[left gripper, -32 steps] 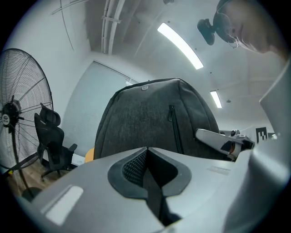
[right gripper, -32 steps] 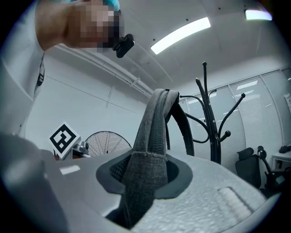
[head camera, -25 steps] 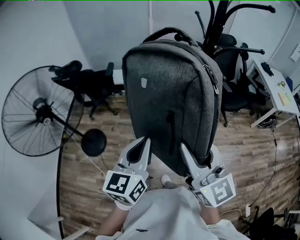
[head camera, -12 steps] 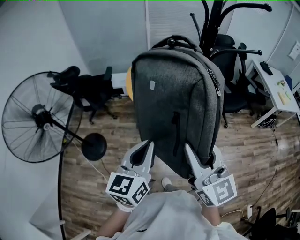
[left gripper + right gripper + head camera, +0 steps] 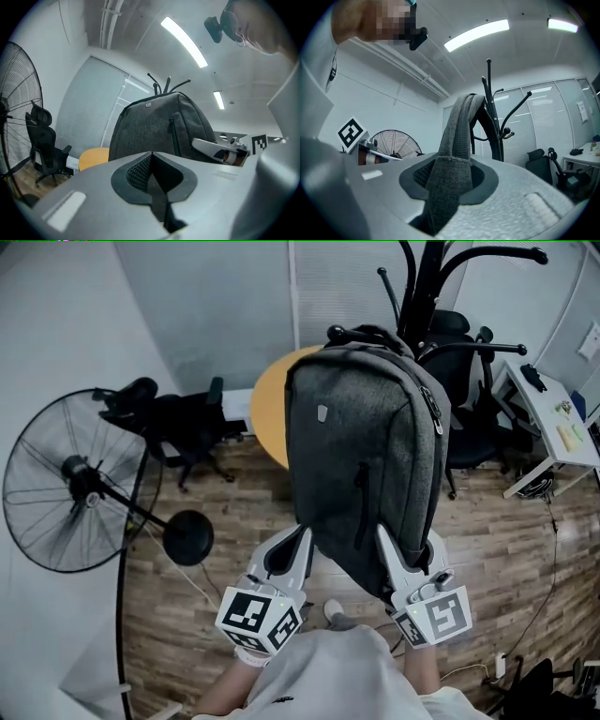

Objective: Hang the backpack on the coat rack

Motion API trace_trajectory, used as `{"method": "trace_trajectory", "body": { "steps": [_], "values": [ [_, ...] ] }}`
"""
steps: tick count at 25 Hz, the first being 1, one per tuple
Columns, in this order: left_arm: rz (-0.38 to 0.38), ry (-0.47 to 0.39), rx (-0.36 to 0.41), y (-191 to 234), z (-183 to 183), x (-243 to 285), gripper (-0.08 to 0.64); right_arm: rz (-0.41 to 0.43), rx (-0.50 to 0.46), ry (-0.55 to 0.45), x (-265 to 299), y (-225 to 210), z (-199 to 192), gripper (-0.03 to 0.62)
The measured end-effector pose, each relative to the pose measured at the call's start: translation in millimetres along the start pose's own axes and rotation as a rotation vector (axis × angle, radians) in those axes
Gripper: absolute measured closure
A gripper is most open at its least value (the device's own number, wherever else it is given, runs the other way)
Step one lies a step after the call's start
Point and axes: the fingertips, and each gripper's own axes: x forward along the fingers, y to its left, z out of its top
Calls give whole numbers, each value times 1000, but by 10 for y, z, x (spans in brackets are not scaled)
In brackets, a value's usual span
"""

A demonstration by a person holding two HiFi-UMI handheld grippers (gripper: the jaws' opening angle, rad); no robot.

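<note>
Backpack stands above both grippers: right gripper fingers clamp its grey edge, left gripper fingers pinch a thin dark fold, coat rack just beyond.

I read the backpack as matt grey woven cloth, slightly fuzzy, with a black zip. The edge in the right hand-held gripper looks coarse-knit. The gripper's shell is matt grey plastic, and its pads are dark and ribbed. The coat rack is smooth black and faintly glossy. The floor is wood-grain planks.
</note>
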Motion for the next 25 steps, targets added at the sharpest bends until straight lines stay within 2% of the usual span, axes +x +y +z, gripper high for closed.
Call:
{"method": "trace_trajectory", "body": {
  "steps": [8,18,25],
  "values": [
    [-21,15,-3,-50,-51,119,543,-32,8,24,66,-155,-151,489],
    [-44,49,-16,-153,-192,182,543,-87,81,77,42,-425,-470,489],
    [-46,69,-30,-134,-272,174,543,-140,65,96,30,-535,-653,486]
  ]
}}
